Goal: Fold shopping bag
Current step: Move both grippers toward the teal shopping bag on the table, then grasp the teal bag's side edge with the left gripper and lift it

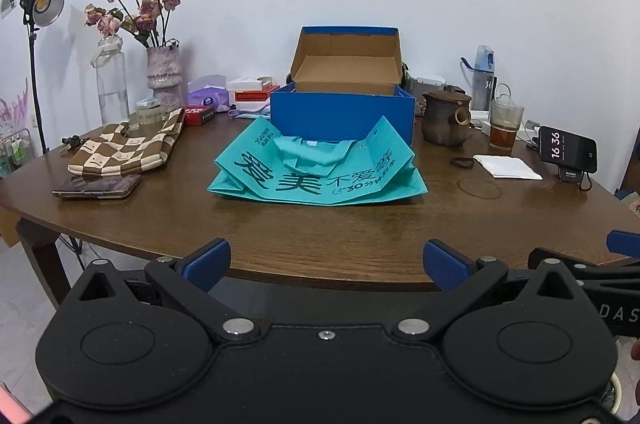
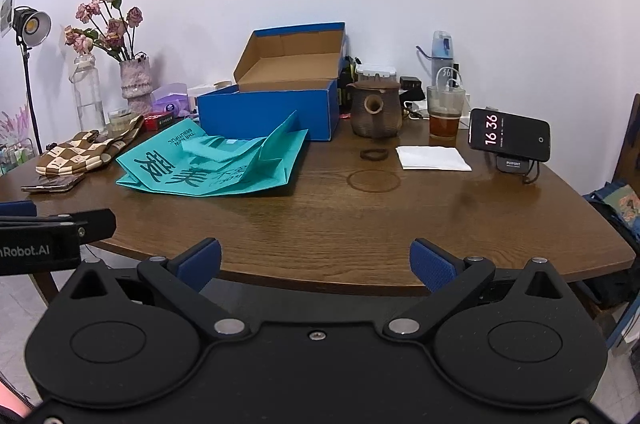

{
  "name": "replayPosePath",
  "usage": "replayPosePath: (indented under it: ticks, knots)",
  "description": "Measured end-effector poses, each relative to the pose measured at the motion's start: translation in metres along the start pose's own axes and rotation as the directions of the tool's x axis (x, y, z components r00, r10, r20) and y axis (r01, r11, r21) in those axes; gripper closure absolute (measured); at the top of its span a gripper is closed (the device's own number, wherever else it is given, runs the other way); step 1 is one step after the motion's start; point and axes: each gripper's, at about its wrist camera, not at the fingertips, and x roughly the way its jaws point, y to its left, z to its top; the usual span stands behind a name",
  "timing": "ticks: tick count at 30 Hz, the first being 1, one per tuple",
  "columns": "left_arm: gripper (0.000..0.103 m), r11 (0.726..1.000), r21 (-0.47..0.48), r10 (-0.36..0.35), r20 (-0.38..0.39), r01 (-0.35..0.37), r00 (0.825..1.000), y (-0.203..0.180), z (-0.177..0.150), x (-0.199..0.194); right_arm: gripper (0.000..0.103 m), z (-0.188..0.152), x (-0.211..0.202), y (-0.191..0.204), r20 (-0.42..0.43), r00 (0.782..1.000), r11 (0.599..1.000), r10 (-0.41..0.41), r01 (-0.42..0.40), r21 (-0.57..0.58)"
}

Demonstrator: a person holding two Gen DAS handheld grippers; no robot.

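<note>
A teal shopping bag (image 1: 316, 168) with dark printed characters lies loosely flattened on the brown wooden table (image 1: 320, 240), its side gussets sticking up and its handles resting on top. It also shows in the right wrist view (image 2: 212, 160), left of centre. My left gripper (image 1: 326, 262) is open and empty, held at the table's near edge, well short of the bag. My right gripper (image 2: 316, 262) is open and empty, also at the near edge, to the right of the bag.
An open blue shoebox (image 1: 342, 104) stands right behind the bag. A checkered pouch (image 1: 124, 148) and a phone (image 1: 98, 186) lie left. A brown teapot (image 2: 376, 108), glass of tea (image 2: 444, 112), napkin (image 2: 434, 158), hair tie (image 2: 374, 154) and standing phone (image 2: 508, 134) are right.
</note>
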Motion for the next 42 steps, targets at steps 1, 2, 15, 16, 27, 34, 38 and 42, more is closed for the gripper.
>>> replayPosePath:
  ticks: [1,2,15,16,27,34,38,42]
  knots:
    - [0.0,1.0,-0.006,0.0,-0.001,0.0,1.0,0.001,-0.001,0.0,0.001,0.0,-0.001,0.0,-0.004,1.0,1.0,-0.002,0.002,-0.002]
    - [0.0,1.0,-0.012,-0.001,-0.002,0.001,1.0,0.001,-0.001,-0.001,0.001,0.001,-0.002,0.001,-0.008,1.0,1.0,-0.005,0.005,-0.004]
    - [0.0,0.999,-0.027,0.025,-0.03,-0.026,0.999,0.006,0.005,0.004,0.001,0.004,0.013,0.009,0.011,1.0,0.999,-0.008,0.009,-0.043]
    - [0.0,0.999,-0.026,0.027,-0.036,-0.027,0.999,0.006,0.006,0.006,0.001,0.004,0.014,0.01,0.012,1.0,0.999,-0.009,0.01,-0.043]
    - [0.0,0.999,-0.018,0.038,-0.037,-0.038,0.999,0.006,0.005,0.017,0.0,0.002,0.021,0.007,0.021,1.0,0.999,-0.012,0.012,-0.035]
    - [0.0,0.999,-0.006,0.042,-0.03,-0.042,0.999,0.008,0.006,0.036,0.0,0.005,0.039,0.003,-0.003,1.0,1.0,-0.018,0.018,-0.026]
    - [0.0,1.0,-0.003,-0.021,-0.022,0.021,1.0,0.007,0.013,0.06,0.0,0.007,0.05,-0.003,0.004,1.0,0.999,-0.027,0.027,-0.019]
    - [0.0,0.994,0.093,-0.05,0.0,0.05,0.999,-0.009,0.029,0.093,0.0,0.013,0.062,-0.01,0.017,0.999,0.999,-0.046,0.046,-0.009]
